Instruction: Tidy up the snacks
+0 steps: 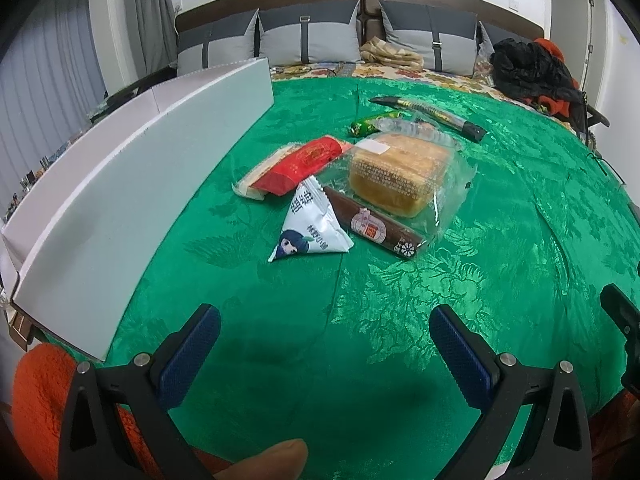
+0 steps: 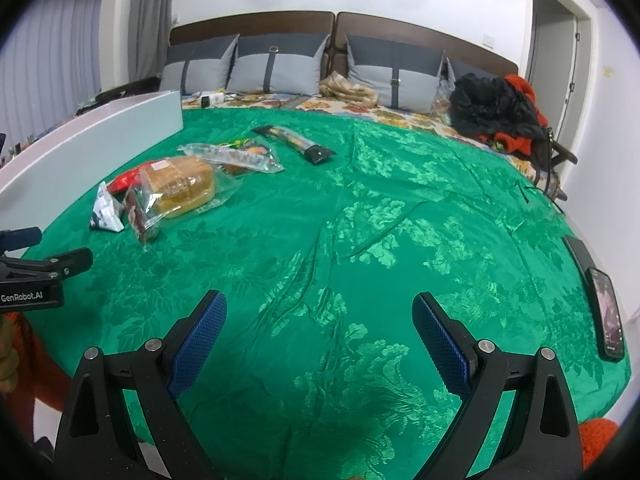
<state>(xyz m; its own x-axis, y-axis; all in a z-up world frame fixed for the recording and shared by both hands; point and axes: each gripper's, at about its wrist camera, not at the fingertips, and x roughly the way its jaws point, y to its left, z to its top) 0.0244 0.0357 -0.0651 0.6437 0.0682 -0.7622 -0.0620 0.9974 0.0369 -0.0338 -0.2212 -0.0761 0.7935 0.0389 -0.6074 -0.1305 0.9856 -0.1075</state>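
Several snacks lie in a heap on the green bedcover (image 1: 480,260): a white triangular packet (image 1: 310,224), a red-wrapped snack (image 1: 300,166), a bagged bread loaf (image 1: 400,174), a brown bar (image 1: 376,224), a small green snack (image 1: 366,124), a clear packet (image 1: 412,126) and a long dark packet (image 1: 432,114). A white box (image 1: 132,196) stands left of them. My left gripper (image 1: 324,344) is open and empty, short of the heap. My right gripper (image 2: 320,328) is open and empty over bare cover; the heap (image 2: 176,188) lies far left of it.
A phone (image 2: 608,312) lies at the cover's right edge. Pillows (image 2: 276,64) line the headboard. Black and orange clothes (image 2: 496,108) are piled at the back right. The left gripper's body (image 2: 36,276) shows at the right view's left edge.
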